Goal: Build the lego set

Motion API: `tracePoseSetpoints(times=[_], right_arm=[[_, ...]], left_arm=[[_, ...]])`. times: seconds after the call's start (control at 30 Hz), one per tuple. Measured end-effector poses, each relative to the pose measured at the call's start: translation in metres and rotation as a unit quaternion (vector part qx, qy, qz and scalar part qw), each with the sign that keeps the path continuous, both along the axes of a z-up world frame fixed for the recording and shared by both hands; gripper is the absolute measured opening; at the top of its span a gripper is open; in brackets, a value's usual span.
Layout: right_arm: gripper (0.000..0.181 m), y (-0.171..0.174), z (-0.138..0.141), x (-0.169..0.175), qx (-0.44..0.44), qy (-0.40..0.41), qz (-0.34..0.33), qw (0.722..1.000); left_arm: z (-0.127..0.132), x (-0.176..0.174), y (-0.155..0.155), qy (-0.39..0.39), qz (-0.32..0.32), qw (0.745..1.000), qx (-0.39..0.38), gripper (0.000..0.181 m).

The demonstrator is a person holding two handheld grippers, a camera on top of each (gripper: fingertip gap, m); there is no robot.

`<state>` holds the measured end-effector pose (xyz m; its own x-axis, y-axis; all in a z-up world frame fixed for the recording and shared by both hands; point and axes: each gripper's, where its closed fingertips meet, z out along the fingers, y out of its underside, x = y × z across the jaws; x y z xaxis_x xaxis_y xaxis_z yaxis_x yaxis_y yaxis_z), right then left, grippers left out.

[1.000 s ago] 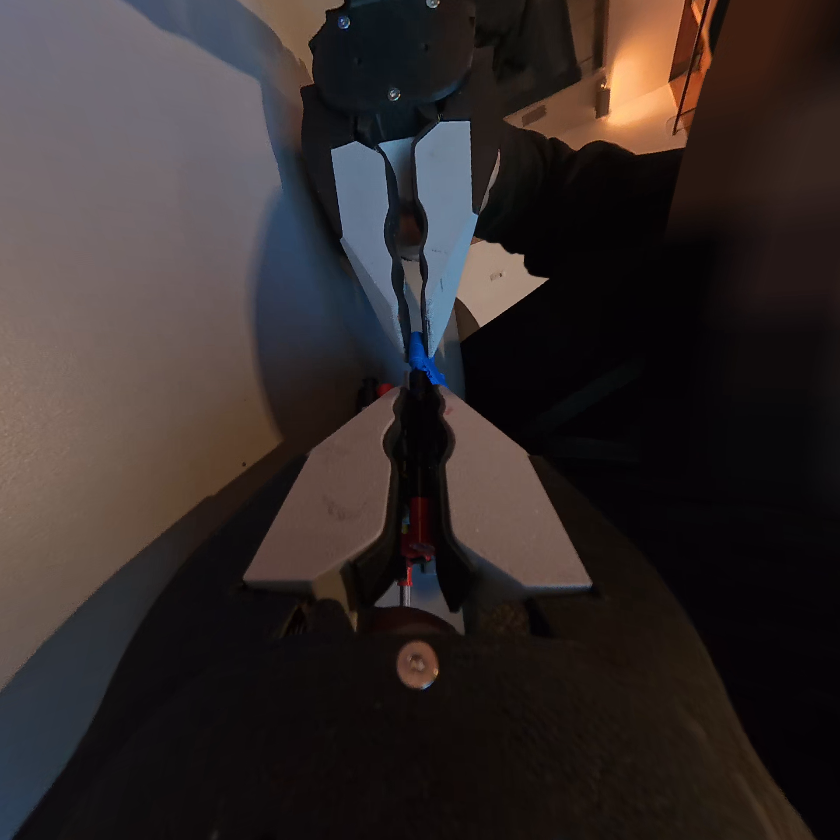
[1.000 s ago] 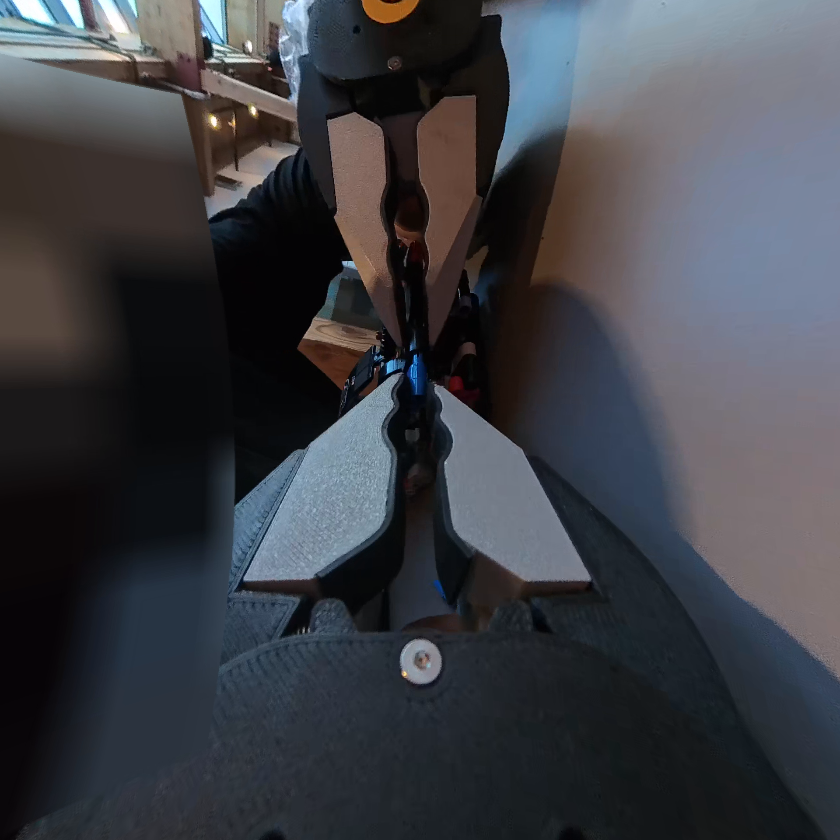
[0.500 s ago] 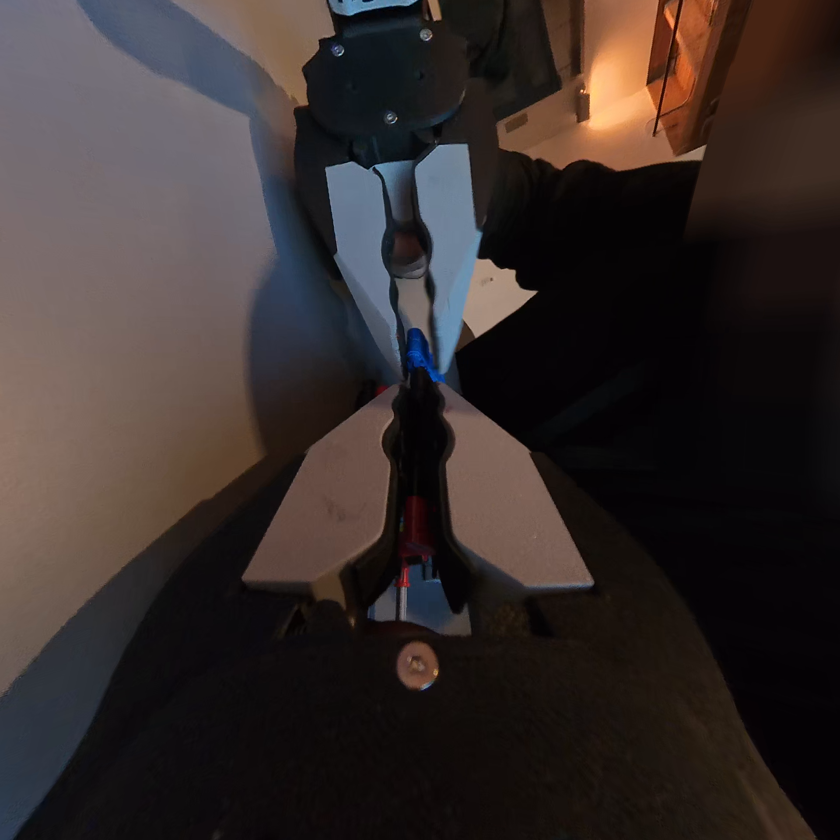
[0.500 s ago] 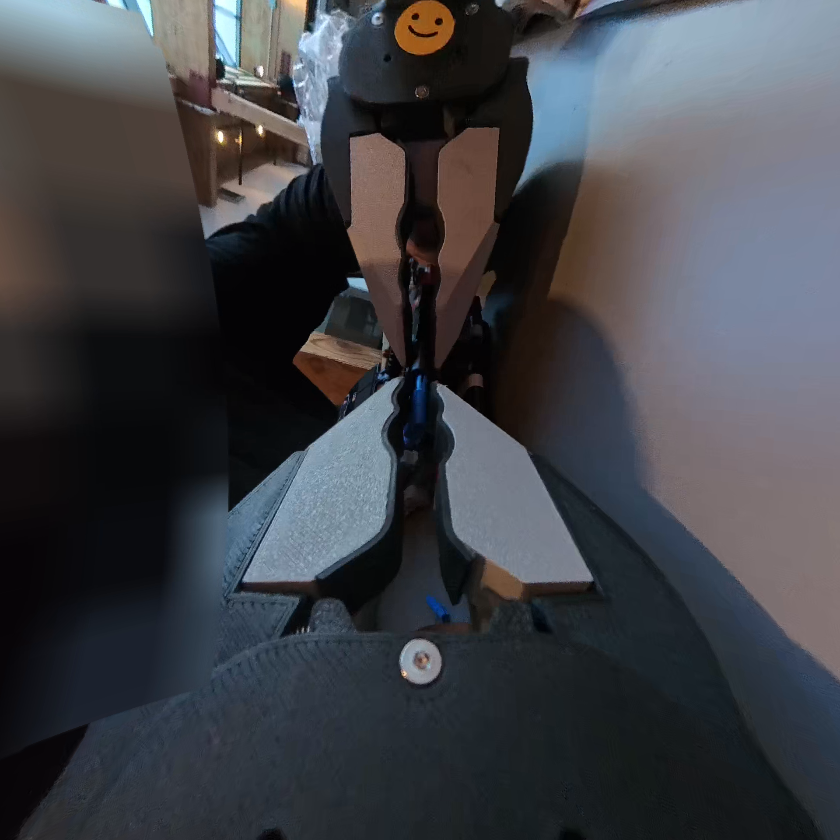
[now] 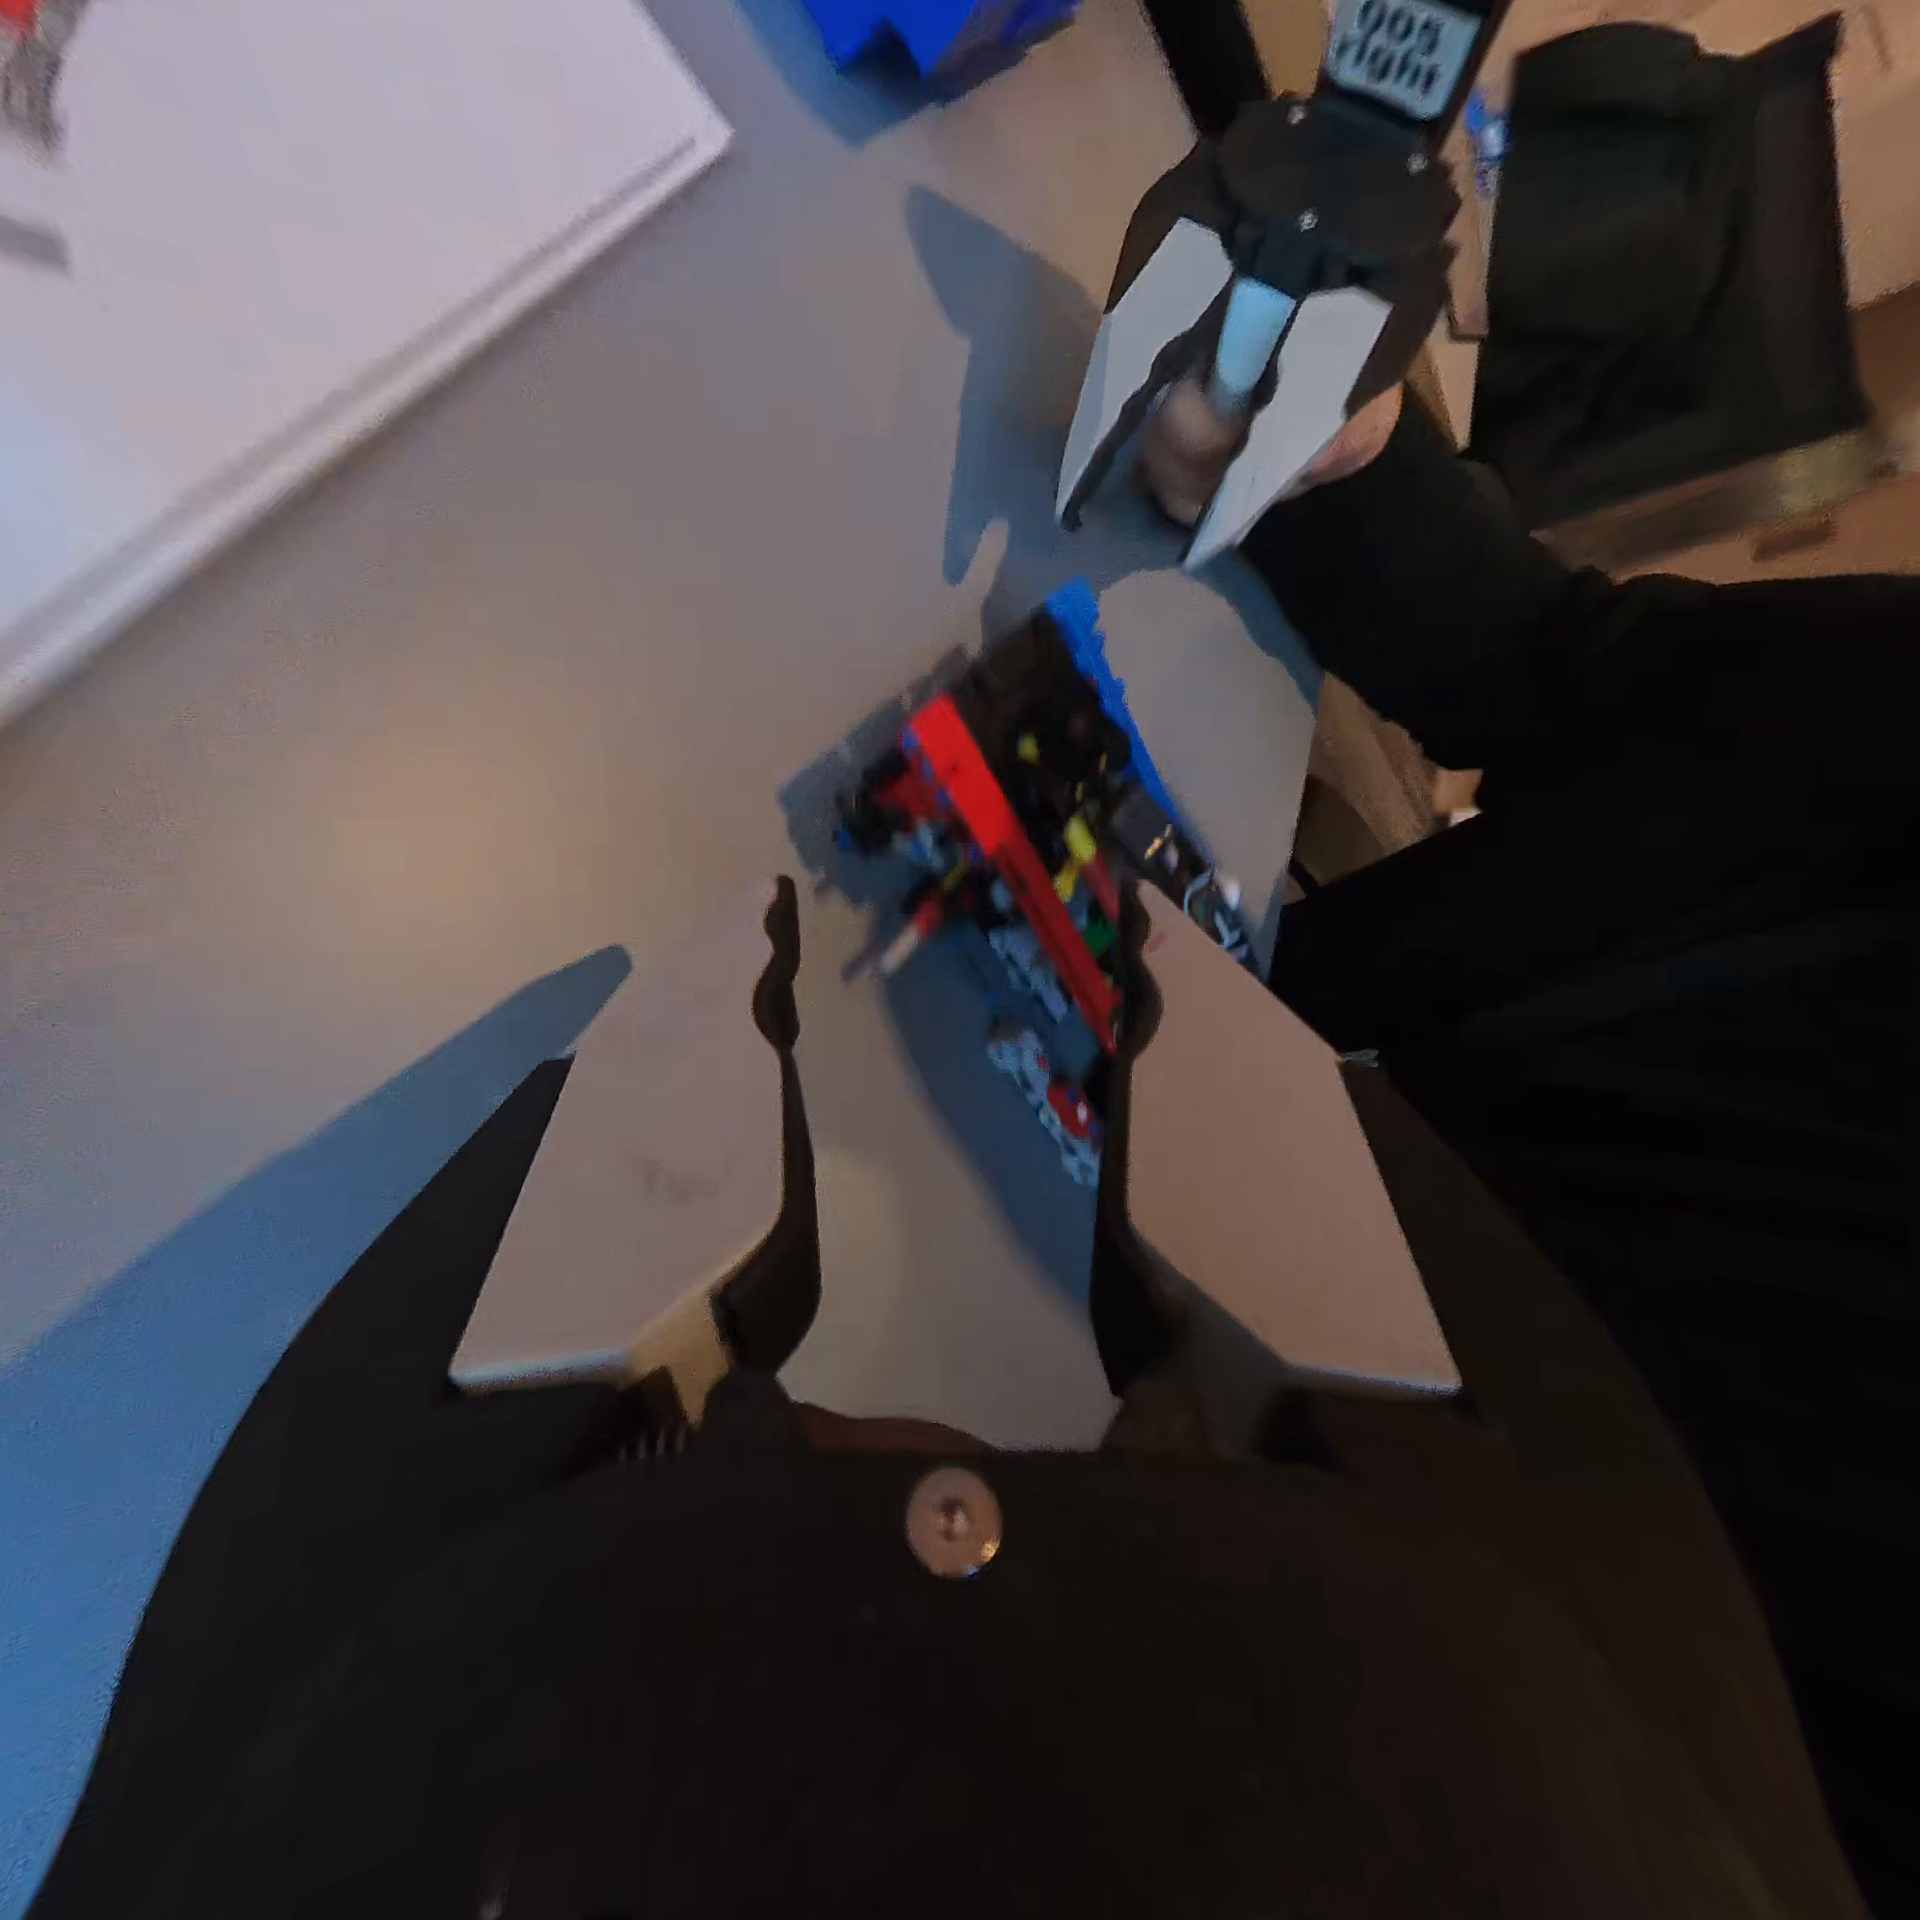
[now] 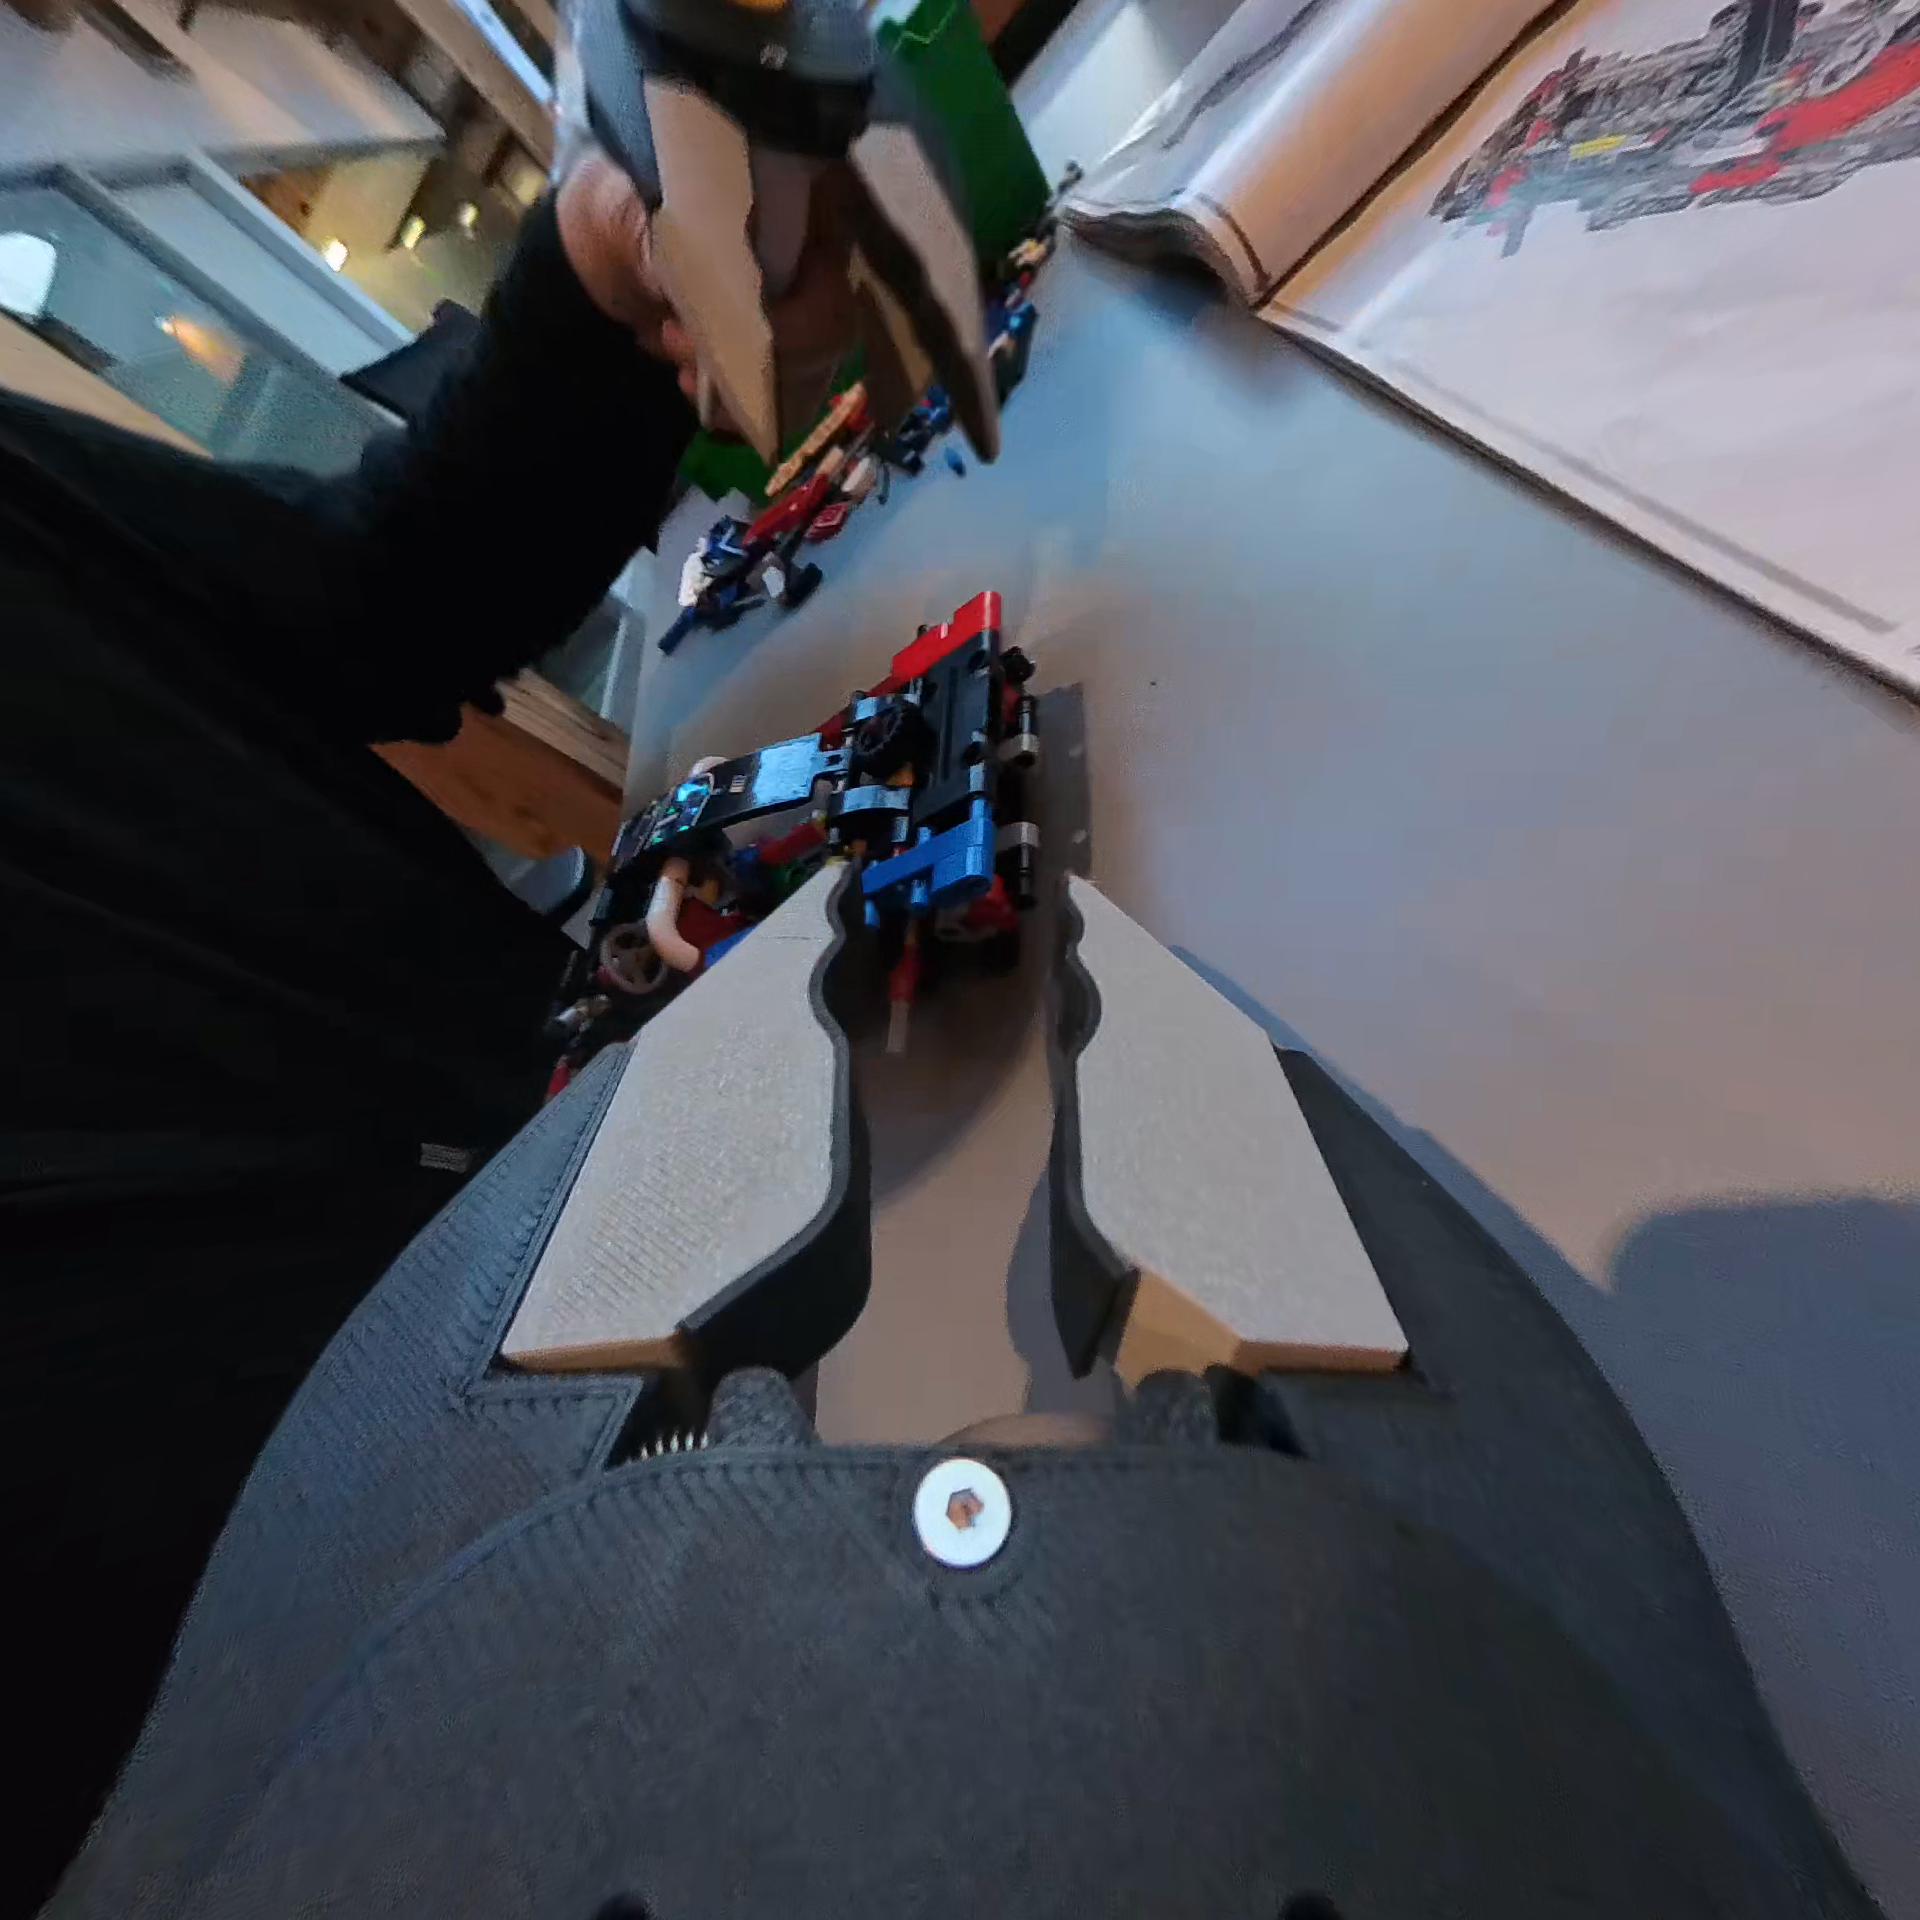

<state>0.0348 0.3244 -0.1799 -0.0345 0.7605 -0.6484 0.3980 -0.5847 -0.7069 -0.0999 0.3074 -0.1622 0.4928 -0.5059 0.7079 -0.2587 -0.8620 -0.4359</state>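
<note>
Two grippers, both with fingers spread apart and holding nothing. One partly built lego model lies on a grey table between them.

In the left wrist view, the left gripper (image 5: 956,914) hangs above the table (image 5: 416,831), its fingers wide apart. The model (image 5: 1018,831) lies just ahead of the fingertips, near the right finger and close to the table's edge. It looks blurred here: a long red beam across a dark frame, a blue strip along its far side, small yellow and green bits, and grey pieces at the near end. Beyond it the right gripper (image 5: 1132,520) points down at the table, fingers apart, held by a hand in a black sleeve.

In the right wrist view, the right gripper (image 6: 951,894) has the model (image 6: 914,779) just ahead of its spread fingertips. A blue block faces the camera, a black frame sits behind it, and a red piece marks the far end. The left gripper (image 6: 883,436) hangs above, fingers apart. One open instruction booklet (image 6: 1558,312) lies to the right. A scatter of loose pieces (image 6: 769,551) lies farther back, too blurred to count.
</note>
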Motion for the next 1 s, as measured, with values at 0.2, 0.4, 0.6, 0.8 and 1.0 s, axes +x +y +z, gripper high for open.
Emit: tracePoseSetpoints(times=[0.2,0.4,0.6,0.8,1.0], right_arm=[[0.035,-0.013,0.000,0.009,0.043,-0.019,-0.012,0.999],[0.037,-0.009,0.097,0.069,0.036,0.150,-0.111,0.982],[0.039,-0.004,0.119,0.144,0.052,0.166,-0.239,0.955],[0.038,-0.077,0.047,0.093,0.061,0.036,-0.143,0.987],[0.031,-0.121,-0.026,0.053,0.150,-0.131,-0.068,0.978]], left_arm=[[-0.007,-0.008,-0.081,0.020,0.078,0.997,0.015,0.057],[-0.006,-0.009,-0.110,-0.003,0.140,0.989,0.048,0.052],[-0.018,-0.002,-0.127,0.023,0.145,0.987,0.063,0.053],[-0.016,0.020,-0.150,0.021,0.128,0.988,0.086,0.054],[-0.032,0.020,-0.170,0.049,0.143,0.984,0.097,0.051]])
